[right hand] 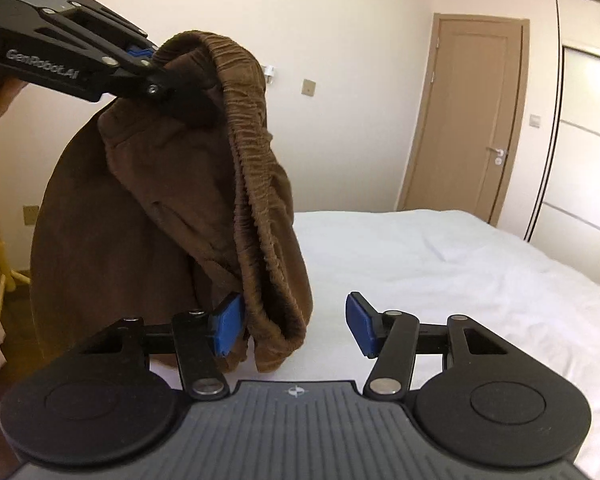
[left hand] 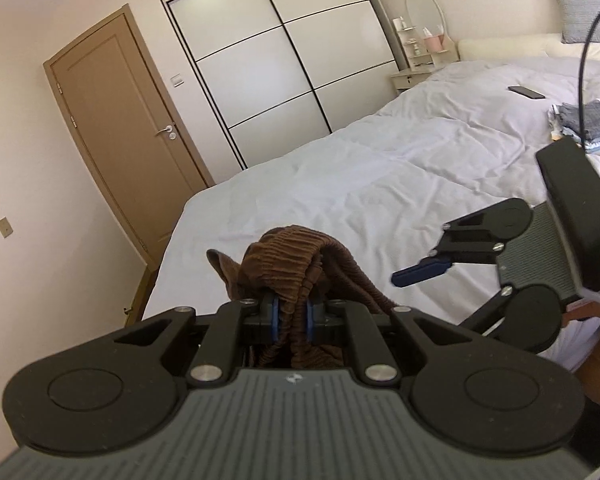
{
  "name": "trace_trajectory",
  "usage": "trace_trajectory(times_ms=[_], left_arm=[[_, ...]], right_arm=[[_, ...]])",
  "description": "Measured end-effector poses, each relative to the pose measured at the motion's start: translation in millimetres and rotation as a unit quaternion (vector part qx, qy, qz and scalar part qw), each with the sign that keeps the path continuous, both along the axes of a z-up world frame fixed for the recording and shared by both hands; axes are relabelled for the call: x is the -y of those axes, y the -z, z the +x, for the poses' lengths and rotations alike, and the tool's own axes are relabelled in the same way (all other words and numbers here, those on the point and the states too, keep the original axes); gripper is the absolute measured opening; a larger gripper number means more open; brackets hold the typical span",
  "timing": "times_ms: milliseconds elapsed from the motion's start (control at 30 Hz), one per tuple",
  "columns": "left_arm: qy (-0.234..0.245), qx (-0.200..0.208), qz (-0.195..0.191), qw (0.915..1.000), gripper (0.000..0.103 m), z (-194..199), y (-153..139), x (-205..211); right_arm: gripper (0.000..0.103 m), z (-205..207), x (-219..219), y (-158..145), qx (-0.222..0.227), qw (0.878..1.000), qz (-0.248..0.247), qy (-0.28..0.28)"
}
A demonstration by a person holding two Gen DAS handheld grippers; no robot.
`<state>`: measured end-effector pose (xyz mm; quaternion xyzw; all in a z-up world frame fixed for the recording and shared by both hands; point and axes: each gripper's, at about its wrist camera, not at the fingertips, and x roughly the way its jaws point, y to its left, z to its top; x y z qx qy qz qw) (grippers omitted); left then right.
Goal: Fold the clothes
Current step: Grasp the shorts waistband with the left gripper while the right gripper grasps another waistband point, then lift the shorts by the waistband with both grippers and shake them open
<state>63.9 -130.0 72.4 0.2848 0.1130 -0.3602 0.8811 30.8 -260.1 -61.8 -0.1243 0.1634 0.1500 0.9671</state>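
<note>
The brown corduroy garment [right hand: 168, 216], soft and finely ribbed with a gathered elastic waistband, hangs in the air above the near edge of the bed [right hand: 440, 264]. Its long axis runs top to bottom: the waistband loops from the top, where it is gripped, down to a low fold, and the rest of the cloth drapes below in a dark, rounded mass.

The left hand-held gripper [left hand: 292, 314] has its blue pads pressed together on a bunch of the waistband, the cloth spilling over and behind the fingers. The right hand-held gripper [right hand: 296, 326] stands spread, with the lower fold of the waistband between its blue pads [right hand: 228, 326], touching or just beside the left one and apart from the other; neither pad squeezes it.

The bed is covered by a pale, wrinkled sheet. Farther up it lie a dark phone [left hand: 526, 92] and a small heap of blue-grey clothes [left hand: 584, 120]. Beyond stand a tan wooden door [left hand: 128, 140] and a white sliding wardrobe [left hand: 284, 60].
</note>
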Motion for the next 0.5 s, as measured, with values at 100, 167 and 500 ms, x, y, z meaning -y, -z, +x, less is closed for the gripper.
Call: trace_trajectory(times_ms=[100,167,500], left_arm=[[0.004,0.005,0.008,0.9999,0.009,-6.8,-2.3,0.5],[0.005,0.006,0.012,0.9999,0.009,-8.7,-5.0,-3.7],[0.008,0.010,0.045,0.9989,0.009,-6.4,-0.2,-7.9]], right_arm=[[0.054,2.6,-4.9,4.3,0.010,0.999,-0.029,-0.012],[0.052,8.2,-9.3,9.9,0.007,0.998,-0.052,-0.024],[0.017,7.0,-5.8,15.4,0.001,0.997,-0.067,-0.047]])
